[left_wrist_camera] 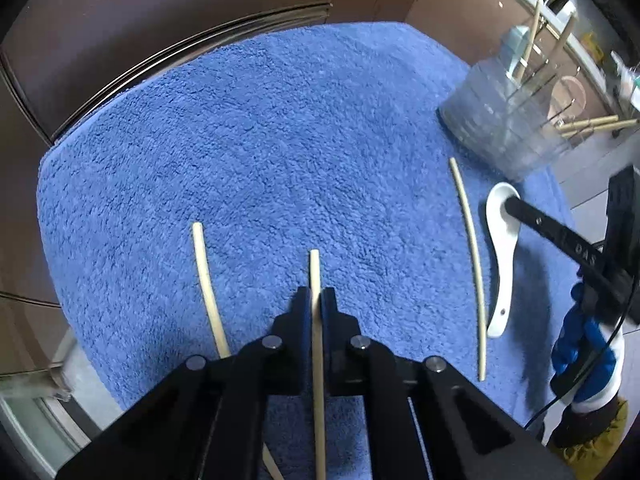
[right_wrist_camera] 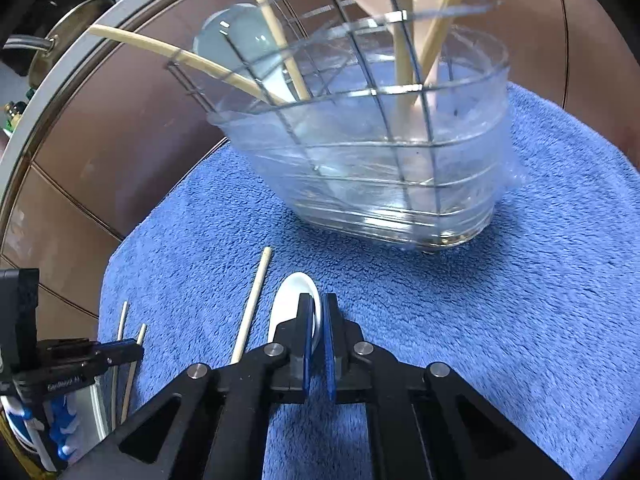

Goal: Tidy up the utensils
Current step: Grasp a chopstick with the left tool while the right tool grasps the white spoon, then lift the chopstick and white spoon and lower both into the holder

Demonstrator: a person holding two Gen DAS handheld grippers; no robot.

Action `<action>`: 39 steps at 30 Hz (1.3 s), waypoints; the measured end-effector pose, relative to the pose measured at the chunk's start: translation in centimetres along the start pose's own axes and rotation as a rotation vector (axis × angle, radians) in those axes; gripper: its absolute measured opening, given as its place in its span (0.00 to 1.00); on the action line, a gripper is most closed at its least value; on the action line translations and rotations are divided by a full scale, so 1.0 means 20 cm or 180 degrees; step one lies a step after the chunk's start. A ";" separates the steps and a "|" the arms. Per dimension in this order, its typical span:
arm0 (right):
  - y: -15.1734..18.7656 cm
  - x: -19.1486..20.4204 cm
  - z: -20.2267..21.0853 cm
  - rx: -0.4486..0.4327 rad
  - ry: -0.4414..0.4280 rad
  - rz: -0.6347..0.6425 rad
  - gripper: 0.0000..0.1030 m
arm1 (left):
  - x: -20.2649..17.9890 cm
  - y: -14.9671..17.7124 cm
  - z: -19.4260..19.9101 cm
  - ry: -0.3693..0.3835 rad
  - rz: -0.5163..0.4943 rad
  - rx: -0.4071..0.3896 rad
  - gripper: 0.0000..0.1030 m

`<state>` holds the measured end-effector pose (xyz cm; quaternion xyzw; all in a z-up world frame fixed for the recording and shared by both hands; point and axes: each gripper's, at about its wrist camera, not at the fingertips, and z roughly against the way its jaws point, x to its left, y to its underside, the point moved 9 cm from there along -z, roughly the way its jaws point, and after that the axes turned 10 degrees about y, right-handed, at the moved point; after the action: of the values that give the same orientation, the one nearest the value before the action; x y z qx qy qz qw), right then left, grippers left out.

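Item: left gripper (left_wrist_camera: pixel 319 300), fingers clamped on a chopstick (left_wrist_camera: pixel 316 280) lying on the blue towel (left_wrist_camera: pixel 280 140); two more chopsticks loose either side. Item: right gripper (right_wrist_camera: pixel 318 320), fingers pinched on the rim of the white spoon (right_wrist_camera: pixel 294 292), just before the clear utensil holder (right_wrist_camera: pixel 380 184). Risk: glazed rim may slip from the pads on lifting; thin chopstick may pivot in the grip.

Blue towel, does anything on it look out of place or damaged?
Nothing looks damaged. Three chopsticks and a white spoon lie loose on the blue towel rather than in the clear utensil holder, which stands upright holding other utensils.
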<state>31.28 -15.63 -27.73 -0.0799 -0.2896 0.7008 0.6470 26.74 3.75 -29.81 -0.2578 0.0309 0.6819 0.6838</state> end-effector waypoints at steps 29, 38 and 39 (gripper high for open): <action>0.24 0.21 1.06 -0.1111 0.0504 0.0315 0.05 | -0.44 0.24 0.89 0.0522 -0.0774 -0.1544 0.04; 0.30 0.30 1.32 -0.1385 0.0611 0.0379 0.05 | -0.54 0.31 1.14 0.0697 -0.0842 -0.1819 0.04; 0.30 0.31 1.36 -0.1428 0.0620 0.0387 0.05 | -0.55 0.32 1.17 0.0719 -0.0855 -0.1857 0.04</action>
<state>11.98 -17.84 -6.91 -0.3059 -0.3689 0.6456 0.5946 12.68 2.49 -7.26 -0.5183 -0.1242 0.5329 0.6572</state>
